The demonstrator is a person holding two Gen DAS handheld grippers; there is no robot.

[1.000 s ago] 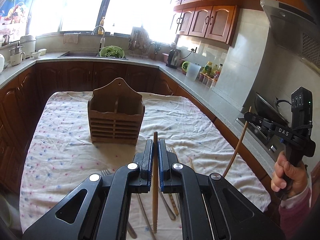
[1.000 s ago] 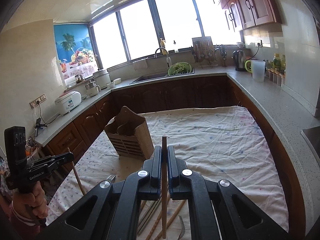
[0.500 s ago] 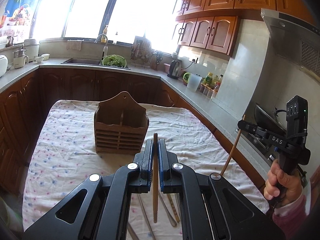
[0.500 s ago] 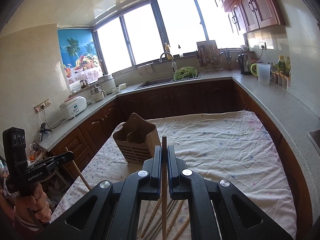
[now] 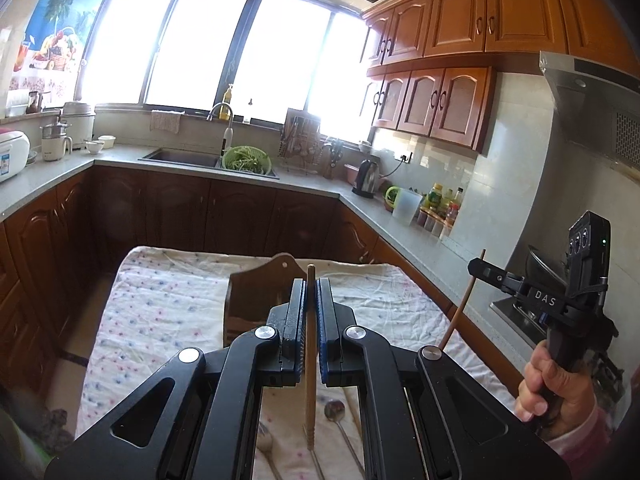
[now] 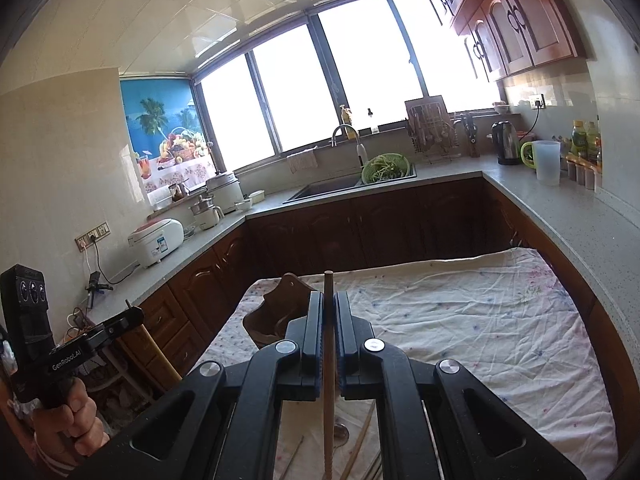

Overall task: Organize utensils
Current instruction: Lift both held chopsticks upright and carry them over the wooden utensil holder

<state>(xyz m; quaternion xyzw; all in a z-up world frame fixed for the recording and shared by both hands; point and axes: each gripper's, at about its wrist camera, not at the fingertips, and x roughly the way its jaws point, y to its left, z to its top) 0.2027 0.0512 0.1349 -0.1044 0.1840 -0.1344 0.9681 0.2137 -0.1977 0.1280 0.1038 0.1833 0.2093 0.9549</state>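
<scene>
My left gripper (image 5: pixel 310 282) is shut on a wooden chopstick (image 5: pixel 310 384) held upright above the table. My right gripper (image 6: pixel 328 294) is shut on another wooden chopstick (image 6: pixel 328 412), also upright. The wooden utensil holder (image 5: pixel 256 300) stands on the cloth just beyond the left gripper, partly hidden by it; in the right wrist view the holder (image 6: pixel 276 316) sits left of the fingers. A spoon (image 5: pixel 334 410) and more chopsticks (image 6: pixel 362 440) lie on the cloth below. The right gripper also shows in the left wrist view (image 5: pixel 478 268), and the left gripper in the right wrist view (image 6: pixel 134 314).
The table carries a white dotted cloth (image 6: pixel 480 320). Dark cabinets and grey counters (image 6: pixel 560 208) ring the table, with a sink (image 5: pixel 180 158), a green colander (image 5: pixel 246 160), a kettle (image 6: pixel 504 144) and a stove (image 5: pixel 516 316) at the right.
Both grippers have risen and tilted up with their chopsticks; the holder now sits lower in both views and is partly hidden behind the fingers.
</scene>
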